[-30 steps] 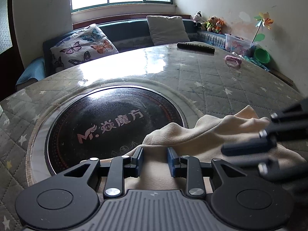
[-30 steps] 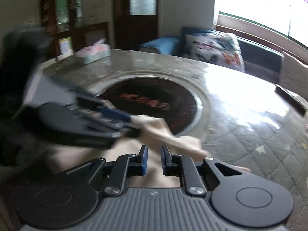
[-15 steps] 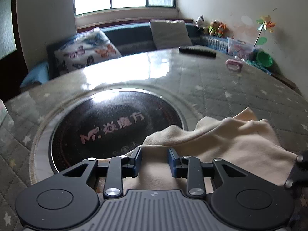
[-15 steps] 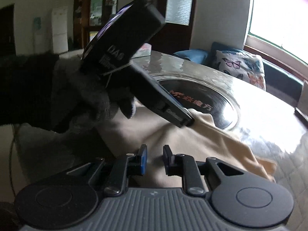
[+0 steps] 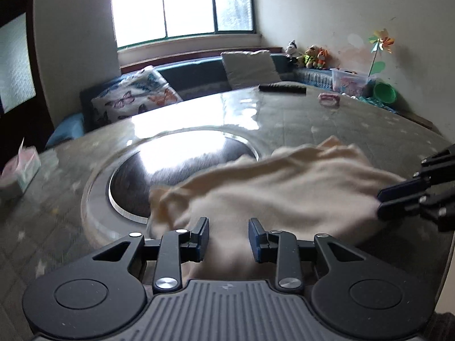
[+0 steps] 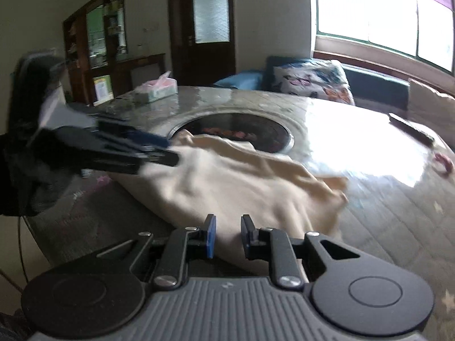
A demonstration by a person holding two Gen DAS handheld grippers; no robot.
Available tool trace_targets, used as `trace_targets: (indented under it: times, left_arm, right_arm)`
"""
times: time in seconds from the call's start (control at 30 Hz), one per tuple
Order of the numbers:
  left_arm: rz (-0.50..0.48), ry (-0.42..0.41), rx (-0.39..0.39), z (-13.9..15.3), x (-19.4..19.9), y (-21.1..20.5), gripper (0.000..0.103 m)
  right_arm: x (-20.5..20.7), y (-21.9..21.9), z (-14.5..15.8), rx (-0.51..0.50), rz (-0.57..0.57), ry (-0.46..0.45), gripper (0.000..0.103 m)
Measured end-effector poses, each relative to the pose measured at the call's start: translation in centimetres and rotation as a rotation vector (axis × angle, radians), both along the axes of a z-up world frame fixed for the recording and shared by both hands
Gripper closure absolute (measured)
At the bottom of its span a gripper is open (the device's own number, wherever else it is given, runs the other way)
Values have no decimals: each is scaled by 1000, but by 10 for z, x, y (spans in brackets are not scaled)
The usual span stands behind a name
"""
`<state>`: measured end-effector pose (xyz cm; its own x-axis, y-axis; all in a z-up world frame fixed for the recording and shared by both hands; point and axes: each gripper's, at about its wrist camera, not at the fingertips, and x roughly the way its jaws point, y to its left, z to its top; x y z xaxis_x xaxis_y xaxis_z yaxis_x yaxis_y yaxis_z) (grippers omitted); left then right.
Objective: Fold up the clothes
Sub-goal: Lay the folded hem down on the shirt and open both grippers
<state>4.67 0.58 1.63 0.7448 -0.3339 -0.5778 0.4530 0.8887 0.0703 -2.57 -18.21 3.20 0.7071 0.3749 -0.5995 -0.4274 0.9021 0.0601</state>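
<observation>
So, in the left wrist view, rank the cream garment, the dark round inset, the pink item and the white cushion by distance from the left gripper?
From the left gripper:
1. Cream garment, between its fingers.
2. Dark round inset, ahead, left.
3. Pink item, far right on the table.
4. White cushion, on the sofa beyond.

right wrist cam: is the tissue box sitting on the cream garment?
No, the tissue box sits on the far side of the table, well apart from the cream garment.

Round quilted table (image 5: 327,119) with dark glass inset (image 5: 170,176). Tissue box (image 5: 20,170) at left edge, remote (image 5: 281,88) and pink item (image 5: 329,99) far side. Butterfly pillow (image 5: 133,99) on bench behind.
</observation>
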Motion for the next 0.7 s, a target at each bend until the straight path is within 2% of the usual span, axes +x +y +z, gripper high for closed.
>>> trace_targets:
  times: [0.13, 0.3, 0.5, 0.57, 0.7]
  left_arm:
    - [24, 4, -47, -3, -3, 11, 67]
    - [47, -10, -67, 6, -5, 15, 67]
    - [100, 61, -124, -4, 3, 34, 67]
    - [110, 53, -115, -2, 2, 35, 66]
    - [115, 34, -106, 6, 2, 38, 67]
  right_arm:
    - [-1, -13, -9, 29, 2, 13, 85]
    - [3, -16, -2, 47, 7, 25, 84]
    - [16, -23, 0, 71, -45, 15, 79]
    - [24, -27, -8, 78, -73, 57, 79]
    - [25, -33, -2, 109, -78, 45, 79]
